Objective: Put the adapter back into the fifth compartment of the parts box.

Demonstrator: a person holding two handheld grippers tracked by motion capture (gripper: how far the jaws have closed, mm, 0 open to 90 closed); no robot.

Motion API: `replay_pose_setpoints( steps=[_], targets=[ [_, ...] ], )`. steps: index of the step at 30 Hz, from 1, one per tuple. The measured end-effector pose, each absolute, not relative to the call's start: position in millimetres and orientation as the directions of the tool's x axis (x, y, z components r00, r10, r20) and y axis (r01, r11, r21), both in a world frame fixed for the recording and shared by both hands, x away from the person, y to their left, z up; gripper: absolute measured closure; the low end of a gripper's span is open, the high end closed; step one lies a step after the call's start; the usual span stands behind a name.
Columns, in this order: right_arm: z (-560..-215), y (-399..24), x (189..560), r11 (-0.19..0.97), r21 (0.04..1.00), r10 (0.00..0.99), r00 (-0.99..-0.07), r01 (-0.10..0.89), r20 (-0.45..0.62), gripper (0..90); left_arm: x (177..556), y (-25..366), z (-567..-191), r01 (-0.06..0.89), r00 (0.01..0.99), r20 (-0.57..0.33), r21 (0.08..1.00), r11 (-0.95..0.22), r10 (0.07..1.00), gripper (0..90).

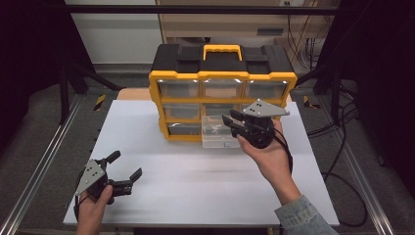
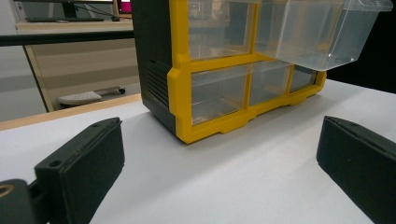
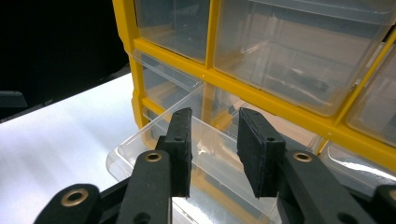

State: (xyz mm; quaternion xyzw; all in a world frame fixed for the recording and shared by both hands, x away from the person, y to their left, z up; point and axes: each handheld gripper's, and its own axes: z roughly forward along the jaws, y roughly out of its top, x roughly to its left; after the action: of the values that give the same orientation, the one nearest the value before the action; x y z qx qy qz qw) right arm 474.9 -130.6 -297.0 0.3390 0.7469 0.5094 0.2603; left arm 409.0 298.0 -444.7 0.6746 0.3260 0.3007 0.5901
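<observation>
A yellow and black organiser (image 1: 222,78) with clear drawers stands at the back of the white table (image 1: 195,176). One clear drawer (image 1: 215,136) in its middle column is pulled out towards me. My right gripper (image 1: 230,117) hovers at that drawer's right side. In the right gripper view its pads stand a small gap apart over the drawer (image 3: 135,149), right gripper (image 3: 215,126) open, pressing on nothing. My left gripper (image 1: 127,163) rests at the near left of the table, wide open and empty. The left gripper view looks at the organiser (image 2: 180,70) and the pulled-out drawer (image 2: 327,32).
Metal rails run along both sides of the table. Cables lie on the floor at the right. A wide bare stretch of table lies between my two hands.
</observation>
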Motion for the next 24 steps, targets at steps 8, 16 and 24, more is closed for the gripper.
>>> replay_pose_setpoints(
  steps=[8,16,24],
  targets=[
    [-295.7,-132.8,474.4,0.244,0.942,0.775,-0.630,0.232,-0.045,61.0,409.0,297.8,-444.7,0.084,0.607,0.022,0.992,-0.092,0.794,0.7],
    [-294.3,-135.1,473.5,0.226,0.949,0.784,-0.619,0.222,-0.042,57.1,408.9,298.0,-444.7,0.084,0.606,0.022,0.992,-0.092,0.795,0.7],
    [-292.1,-136.4,471.8,0.208,0.957,0.797,-0.603,0.201,-0.046,48.4,408.9,298.1,-444.6,0.084,0.606,0.022,0.992,-0.091,0.795,0.7]
  ],
)
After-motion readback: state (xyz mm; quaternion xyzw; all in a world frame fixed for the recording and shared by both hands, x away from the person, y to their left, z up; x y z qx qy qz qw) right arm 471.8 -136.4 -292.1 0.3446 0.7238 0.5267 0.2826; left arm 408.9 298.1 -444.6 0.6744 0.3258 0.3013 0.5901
